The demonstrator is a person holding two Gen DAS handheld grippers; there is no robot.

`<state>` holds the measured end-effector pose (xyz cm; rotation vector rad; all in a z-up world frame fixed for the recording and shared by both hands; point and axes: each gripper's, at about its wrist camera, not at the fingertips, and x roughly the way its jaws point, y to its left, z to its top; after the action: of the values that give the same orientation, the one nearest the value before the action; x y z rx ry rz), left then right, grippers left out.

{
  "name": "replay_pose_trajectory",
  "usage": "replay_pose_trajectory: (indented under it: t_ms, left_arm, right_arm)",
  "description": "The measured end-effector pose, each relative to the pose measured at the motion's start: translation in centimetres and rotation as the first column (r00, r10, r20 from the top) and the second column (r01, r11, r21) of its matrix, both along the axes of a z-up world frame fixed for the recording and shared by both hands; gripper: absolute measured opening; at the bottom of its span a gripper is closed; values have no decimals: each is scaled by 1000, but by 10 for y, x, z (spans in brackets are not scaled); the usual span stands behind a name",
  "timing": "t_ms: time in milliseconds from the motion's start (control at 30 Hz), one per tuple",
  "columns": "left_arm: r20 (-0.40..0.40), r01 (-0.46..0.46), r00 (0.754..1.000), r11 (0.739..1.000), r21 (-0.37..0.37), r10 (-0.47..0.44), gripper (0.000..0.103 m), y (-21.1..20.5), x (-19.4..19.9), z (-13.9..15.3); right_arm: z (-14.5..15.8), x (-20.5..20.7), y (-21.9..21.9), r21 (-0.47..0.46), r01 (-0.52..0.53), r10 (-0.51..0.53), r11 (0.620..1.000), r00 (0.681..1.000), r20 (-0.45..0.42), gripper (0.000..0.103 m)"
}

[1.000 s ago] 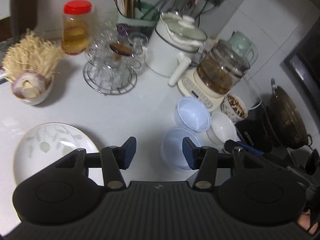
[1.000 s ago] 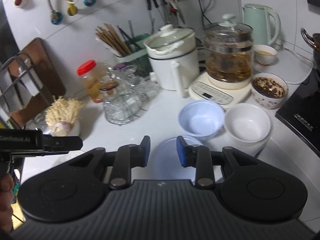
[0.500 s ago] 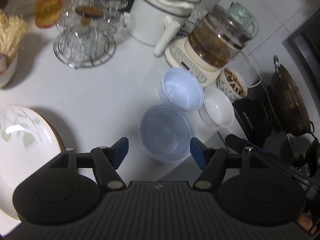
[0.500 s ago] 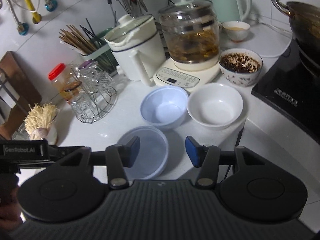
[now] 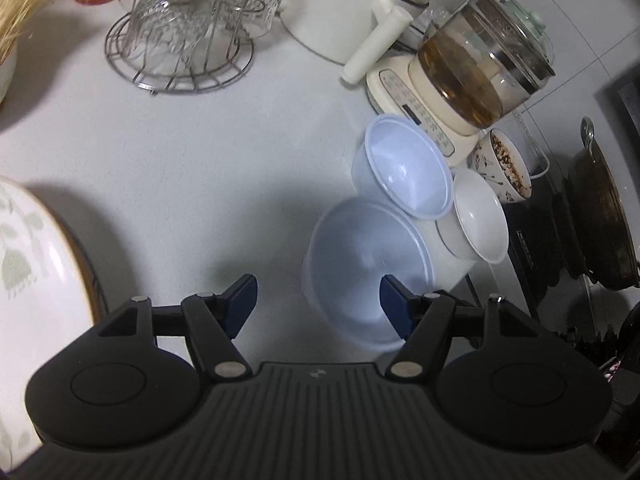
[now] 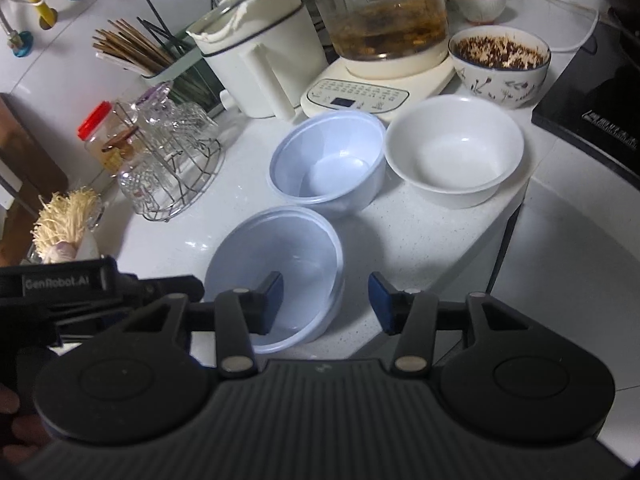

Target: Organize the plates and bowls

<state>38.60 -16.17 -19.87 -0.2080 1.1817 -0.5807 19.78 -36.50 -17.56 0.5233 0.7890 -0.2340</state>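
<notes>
A translucent bluish plastic bowl (image 5: 368,264) (image 6: 280,264) stands nearest on the white counter. Behind it are a second plastic bowl (image 5: 404,172) (image 6: 328,160) and a white ceramic bowl (image 5: 476,216) (image 6: 456,148). My left gripper (image 5: 318,304) is open just over the near bowl's front-left side, its right pad over the rim. My right gripper (image 6: 326,302) is open with its jaws closing. Its left fingertip is inside the near bowl and its right one outside, so the rim lies between them untouched. A leaf-patterned plate (image 5: 24,280) lies at the left.
A patterned bowl of food (image 6: 500,60), a glass kettle on its base (image 6: 380,20) and a white pot (image 6: 260,48) crowd the back. A wire rack of glasses (image 5: 180,40) stands at the back left. A black cooktop (image 6: 592,112) borders the right. The left tool's body (image 6: 80,284) shows at the left.
Both grippers have come down closer to the near plastic bowl. Both sets of jaws have spread wider than a second ago, and the right gripper now straddles the bowl's rim.
</notes>
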Motion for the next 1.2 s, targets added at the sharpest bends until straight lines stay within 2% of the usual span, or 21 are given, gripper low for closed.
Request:
replay_pose_trajectory:
  t_ms: [67, 167, 300, 433, 533, 833, 1000, 1200]
  left_arm:
    - [-5, 1, 1000, 1000, 1, -1, 71, -3, 6, -6]
    - [-1, 4, 1000, 1000, 1, -4, 60, -8, 12, -13]
    - [-9, 20, 1000, 1000, 18, -20, 38, -15, 21, -23]
    - [-23, 44, 999, 999, 12, -44, 27, -19, 24, -27]
    - [-18, 51, 999, 998, 37, -50, 27, -21, 24, -25]
    - [-15, -13, 1000, 998, 68, 14, 27, 4, 24, -7]
    - [5, -89, 996, 993, 81, 89, 27, 30, 25, -2]
    - [34, -133, 991, 985, 110, 130, 28, 48, 24, -8]
  right_arm:
    - [-7, 4, -1, 2, 1, -1, 1000, 1000, -7, 42]
    - [-15, 10, -2, 16, -1, 1, 1000, 1000, -12, 34]
    - [-23, 14, -2, 10, -1, 1, 1000, 1000, -17, 24]
    - [-26, 17, 3, 8, -42, 42, 999, 999, -10, 18]
    - [-25, 20, 7, -2, -63, 63, 998, 998, -13, 17]
    - [-14, 38, 17, 18, -146, 146, 989, 989, -7, 17]
    - [-11, 54, 35, 28, -236, 236, 971, 972, 3, 17]
    - [-21, 67, 53, 25, -309, 309, 951, 951, 5, 17]
